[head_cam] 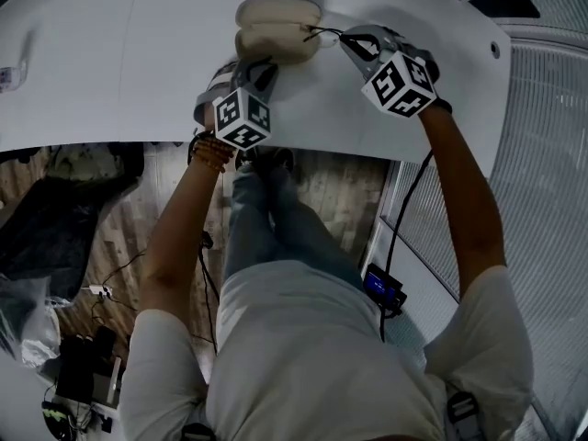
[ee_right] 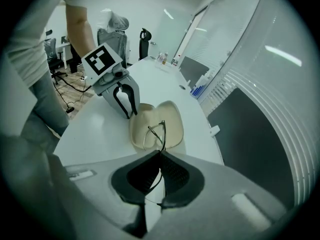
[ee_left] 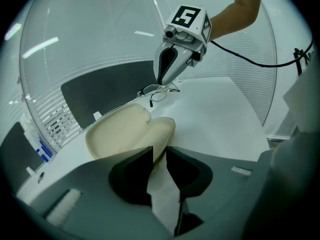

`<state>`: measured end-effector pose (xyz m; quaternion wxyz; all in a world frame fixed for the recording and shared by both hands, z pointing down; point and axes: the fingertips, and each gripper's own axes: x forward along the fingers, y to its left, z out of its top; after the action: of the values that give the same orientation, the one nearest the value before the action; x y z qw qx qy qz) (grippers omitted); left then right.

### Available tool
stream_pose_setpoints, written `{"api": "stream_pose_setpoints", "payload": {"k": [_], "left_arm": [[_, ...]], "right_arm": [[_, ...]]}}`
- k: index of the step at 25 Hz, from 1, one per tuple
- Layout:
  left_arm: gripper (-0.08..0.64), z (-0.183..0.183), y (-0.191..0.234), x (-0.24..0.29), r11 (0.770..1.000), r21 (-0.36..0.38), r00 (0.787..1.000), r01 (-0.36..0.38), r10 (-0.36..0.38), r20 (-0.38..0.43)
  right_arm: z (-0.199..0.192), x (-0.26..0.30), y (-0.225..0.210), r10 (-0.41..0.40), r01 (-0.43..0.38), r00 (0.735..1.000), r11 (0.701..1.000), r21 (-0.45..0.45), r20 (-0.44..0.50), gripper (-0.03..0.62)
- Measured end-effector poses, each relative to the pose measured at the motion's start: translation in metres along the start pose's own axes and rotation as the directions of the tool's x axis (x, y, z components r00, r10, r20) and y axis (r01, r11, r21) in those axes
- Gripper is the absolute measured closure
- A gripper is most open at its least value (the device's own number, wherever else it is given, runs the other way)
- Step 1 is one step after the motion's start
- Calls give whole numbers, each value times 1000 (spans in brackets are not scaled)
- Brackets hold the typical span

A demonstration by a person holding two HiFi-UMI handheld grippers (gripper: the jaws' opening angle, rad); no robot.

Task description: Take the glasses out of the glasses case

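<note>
- Counter [head_cam: 110, 72]: white, curved edge, fills the upper part of the head view. Bare apart from the task items.
- Person: standing at the counter's near edge, both forearms reaching toward 12 o'clock, one gripper per hand.
- Glasses case [head_cam: 276, 28]: cream clamshell, lying open on the counter at 12 o'clock in the head view. Both halves face up and the pale lining shows. In the left gripper view [ee_left: 125, 134] it sits just beyond the jaw tips.
- Left gripper [head_cam: 262, 62]: at approx. 6 o'clock of the case, marker cube toward the person. Its own view [ee_left: 159, 159] shows the jaws part open, gap narrow. The case's near rim sits between the tips, and the pads look to bear on it. The right gripper view [ee_right: 131, 115] shows its tips at the case edge.
- Right gripper [head_cam: 347, 37]: at 3 o'clock of the case, angled down. In its own view [ee_right: 160, 156] the jaws are closed tight on a thin wire part of the frame.
- Glasses [head_cam: 322, 33]: thin dark wire frame, held at the right gripper's tips at 3 o'clock of the case. In the right gripper view [ee_right: 157, 134] they show in front of the open shell. In the left gripper view [ee_left: 157, 91] they sit just past the case's far edge. Can't tell whether a temple tip touches the case.
</note>
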<state>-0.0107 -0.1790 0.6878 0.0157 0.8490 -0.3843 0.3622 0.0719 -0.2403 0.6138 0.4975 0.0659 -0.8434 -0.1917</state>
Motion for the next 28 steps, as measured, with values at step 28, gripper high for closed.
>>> {"api": "stream_pose_setpoints", "payload": {"k": [28], "left_arm": [[474, -4, 8, -1, 1000, -9, 1000, -4, 4, -5]], "right_arm": [[-89, -27, 15, -10, 14, 999, 996, 89, -53, 583]]}}
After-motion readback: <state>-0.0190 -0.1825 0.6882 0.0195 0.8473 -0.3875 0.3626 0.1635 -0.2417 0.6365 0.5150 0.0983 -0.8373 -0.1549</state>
